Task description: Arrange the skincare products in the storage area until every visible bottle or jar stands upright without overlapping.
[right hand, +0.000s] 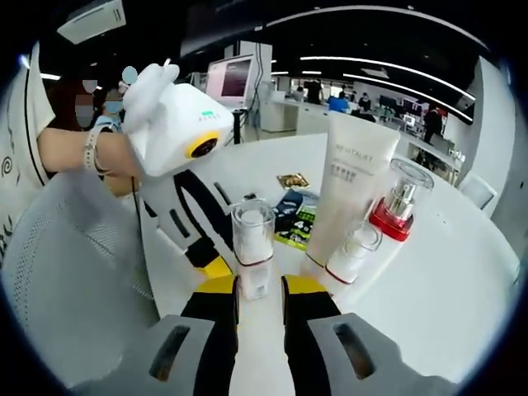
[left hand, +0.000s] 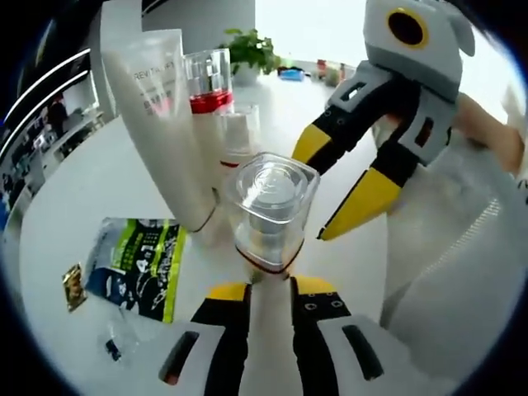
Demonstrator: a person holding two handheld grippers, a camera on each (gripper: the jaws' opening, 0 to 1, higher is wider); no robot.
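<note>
Clear-capped bottle [left hand: 268, 213] upright on the white table [left hand: 91, 186], with both my grippers closing around it.

It stands just in front of the white tube [left hand: 169, 124], the red-collared pump bottle [left hand: 208, 87] and a smaller clear-capped bottle [left hand: 238, 132], all upright and crowded together. I judge the risk to be a knock: a sideways nudge would tip the tall tube into its neighbours. In the left gripper view my left gripper [left hand: 268, 290] has jaws parted narrowly, tips at the bottle's base; whether they press it I can't tell. My right gripper [right hand: 260, 287] likewise straddles the base, contact unclear; seen from the left, its yellow tips are apart beside the cap. A green sachet [left hand: 144, 264] lies flat nearby.
</note>
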